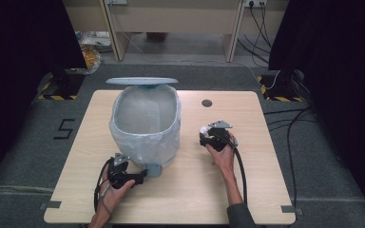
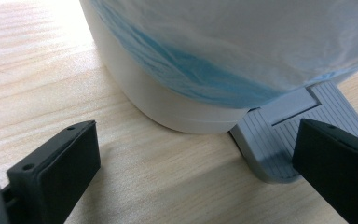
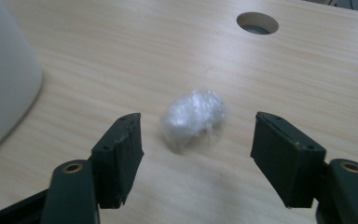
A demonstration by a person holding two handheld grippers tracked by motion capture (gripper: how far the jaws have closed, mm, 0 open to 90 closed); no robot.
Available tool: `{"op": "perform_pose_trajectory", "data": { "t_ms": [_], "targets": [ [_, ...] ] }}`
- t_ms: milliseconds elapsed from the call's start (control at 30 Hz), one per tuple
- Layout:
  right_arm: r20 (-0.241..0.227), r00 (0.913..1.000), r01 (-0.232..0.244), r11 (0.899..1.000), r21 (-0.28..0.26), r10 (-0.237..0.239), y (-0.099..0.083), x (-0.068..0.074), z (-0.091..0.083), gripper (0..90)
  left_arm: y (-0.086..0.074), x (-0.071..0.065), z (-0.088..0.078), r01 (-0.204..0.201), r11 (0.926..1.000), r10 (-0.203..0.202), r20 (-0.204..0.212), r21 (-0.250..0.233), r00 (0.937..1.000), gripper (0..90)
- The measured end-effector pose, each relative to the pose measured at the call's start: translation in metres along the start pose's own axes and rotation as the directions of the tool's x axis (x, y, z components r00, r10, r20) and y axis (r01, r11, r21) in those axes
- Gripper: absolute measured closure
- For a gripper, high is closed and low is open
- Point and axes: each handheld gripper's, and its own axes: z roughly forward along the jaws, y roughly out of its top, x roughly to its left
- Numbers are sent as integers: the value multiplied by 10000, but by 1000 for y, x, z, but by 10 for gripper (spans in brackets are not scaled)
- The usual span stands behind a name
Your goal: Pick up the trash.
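A white pedal bin (image 1: 145, 123) lined with a pale plastic bag stands on the wooden table (image 1: 247, 180), its lid (image 1: 141, 80) tipped up at the back. My left gripper (image 1: 141, 175) is open at the bin's front base, with one jaw over the grey foot pedal (image 2: 284, 140) and the other on bare table. A crumpled ball of clear plastic wrap (image 3: 193, 116) lies on the table right of the bin. My right gripper (image 3: 196, 154) is open, its jaws either side of the ball, not touching it. In the high view the ball (image 1: 203, 129) shows just ahead of that gripper (image 1: 206, 135).
A round cable hole (image 1: 206, 103) sits in the table behind the ball. The bin's wall (image 3: 4, 79) stands close on the right gripper's left. Black stands and cables flank the table on the floor, with wooden furniture behind.
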Motion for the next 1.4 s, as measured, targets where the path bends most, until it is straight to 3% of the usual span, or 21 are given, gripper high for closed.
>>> {"op": "perform_pose_trajectory", "data": {
  "t_ms": [200, 300, 500, 600, 633, 667, 867, 967, 1400],
  "targets": [
    [25, 10000, 79, 9993, 366, -80, 7, 6, 20, 387, 0, 0, 0, 0, 10000, 0, -3, -5, 10000, 0],
    [384, 9988, 281, 9983, 515, -301, 9, 8, 27, 404, 0, 0, 0, -16, 10000, 16, -13, -11, 10000, 0],
    [549, 9981, 231, 9970, 735, -272, 14, 8, 41, 488, 0, 0, 0, -17, 10000, 17, 9, -5, 10000, 0],
    [514, 9987, -11, 9949, 1013, -41, 14, 6, 46, 531, 0, 0, 0, -42, 10000, 42, -4, -25, 10000, 1],
    [377, 9981, -530, 9932, 1033, 493, 11, 2, 47, 554, 0, 0, 0, -56, 10000, 56, -8, -20, 10000, 1],
    [372, 9971, -702, 9927, 983, 668, 10, 0, 46, 565, 0, 0, 0, -56, 10000, 56, -8, -20, 10000, 1],
    [369, 9980, -549, 9948, 858, 519, 7, -5, 43, 597, 0, 0, 0, -69, 10000, 69, -22, -37, 10000, 1],
    [81, 9977, -675, 9963, 540, 671, 9, -6, 33, 598, 0, 0, 0, -54, 10000, 54, -2, -19, 10000, 1],
    [-184, 9974, -696, 9975, -147, 694, 15, -6, 3, 598, 0, 0, 0, -59, 10000, 59, -1, -18, 10000, 1]
  ]
}}
